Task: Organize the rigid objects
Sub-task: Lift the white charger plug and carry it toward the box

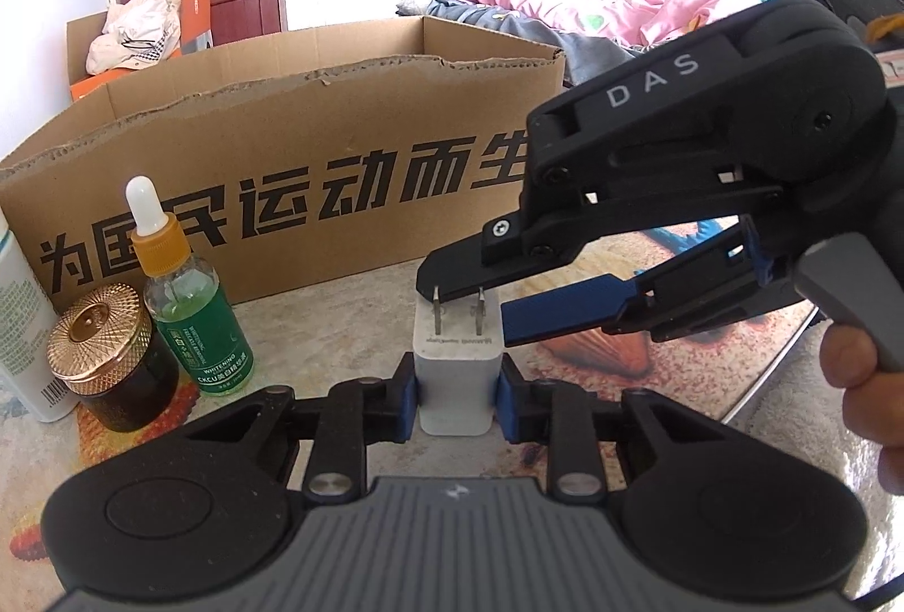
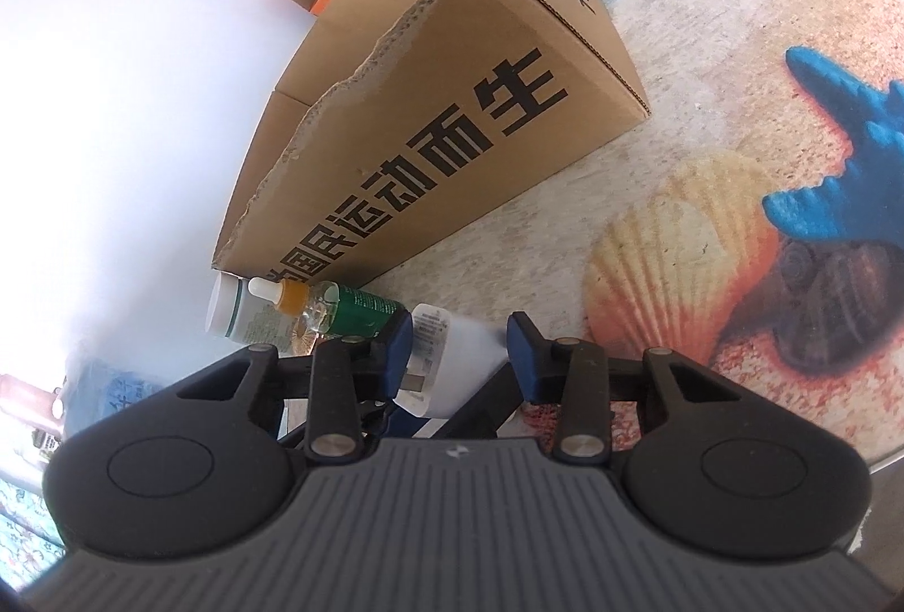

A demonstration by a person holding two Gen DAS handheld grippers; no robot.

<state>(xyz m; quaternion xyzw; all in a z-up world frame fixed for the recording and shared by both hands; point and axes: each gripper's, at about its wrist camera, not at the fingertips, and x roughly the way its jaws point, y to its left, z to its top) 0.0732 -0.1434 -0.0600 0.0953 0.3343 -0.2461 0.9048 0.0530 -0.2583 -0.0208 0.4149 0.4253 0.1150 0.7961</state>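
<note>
A: We log the left gripper (image 1: 456, 400) first. Its blue pads (image 1: 408, 400) press both sides of the white charger (image 1: 456, 377), which stands prongs up just above the table (image 1: 350, 307).

B: Agreed. We note the right gripper (image 1: 486, 309) coming in from the right, its body marked "DAS". Its fingers are spread, the black one resting over the prongs (image 1: 438, 315), the blue one beside the charger's top.

A: In the right wrist view the charger (image 2: 452, 357) sits between those parted fingers (image 2: 522, 357), a printed label on its end, too small for us to read.

B: Writing elsewhere: the box (image 1: 282, 131) behind carries large black Chinese characters, "运动而生" among them.

A: Left of the charger, the dropper bottle (image 1: 192, 307) of green liquid reads "WHITENING" and "CKCU". Beside it a dark jar (image 1: 107, 357) with a gold lid, and a white bottle (image 1: 22, 318) with a barcode
</note>
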